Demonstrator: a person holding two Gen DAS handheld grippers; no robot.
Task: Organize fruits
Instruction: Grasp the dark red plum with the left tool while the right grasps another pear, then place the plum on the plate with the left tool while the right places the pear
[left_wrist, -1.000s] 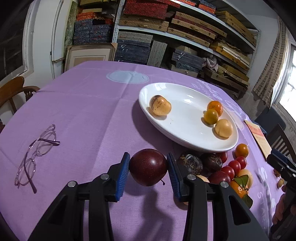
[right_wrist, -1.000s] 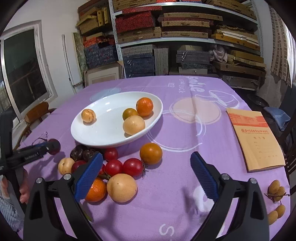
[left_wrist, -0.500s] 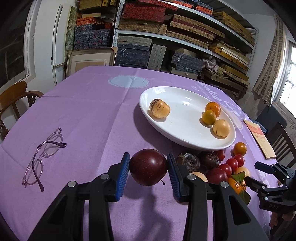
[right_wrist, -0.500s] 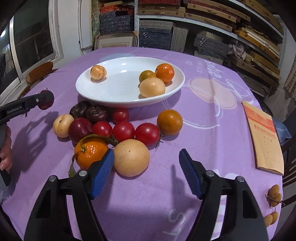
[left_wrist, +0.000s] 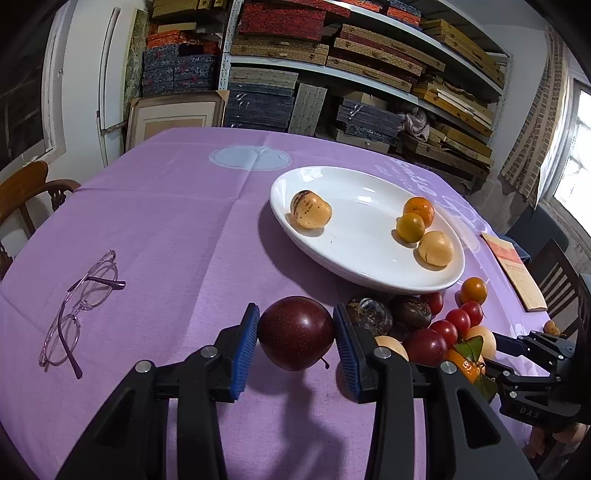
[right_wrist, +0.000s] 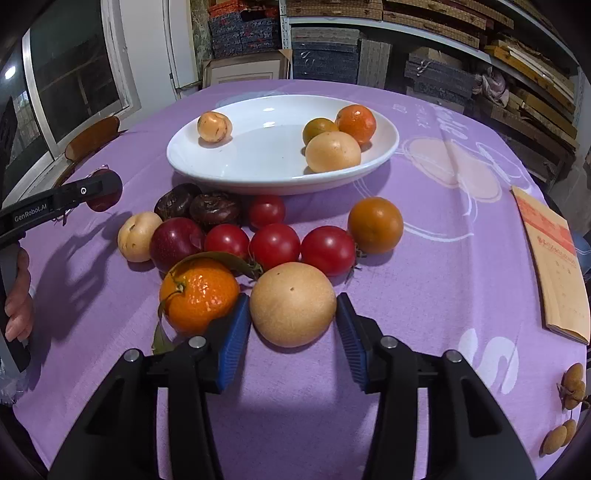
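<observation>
Right gripper (right_wrist: 293, 334) has just been closing, pads now on the round tan fruit (right_wrist: 293, 303) sitting on the bench beside the orange (right_wrist: 199, 293). Left gripper (left_wrist: 295, 350) clamps a dark red plum (left_wrist: 295, 332). Both fruits look smooth, firm, bruisable: grip across the widest part, lightly.

The purple-clothed table (left_wrist: 177, 206) carries a white plate (left_wrist: 354, 266), glasses (left_wrist: 79, 314), loose fruit (right_wrist: 275, 245) and a booklet (right_wrist: 557, 266).

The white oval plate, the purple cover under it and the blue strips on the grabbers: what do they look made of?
White oval plate: likely glazed ceramic; glossy, with bright window glints.
Purple tablecloth: woven fabric, matte; fold creases and printed white lettering show.
Blue pads on the right gripper: probably ribbed rubber or soft plastic; fine ridges visible, dull sheen.
</observation>
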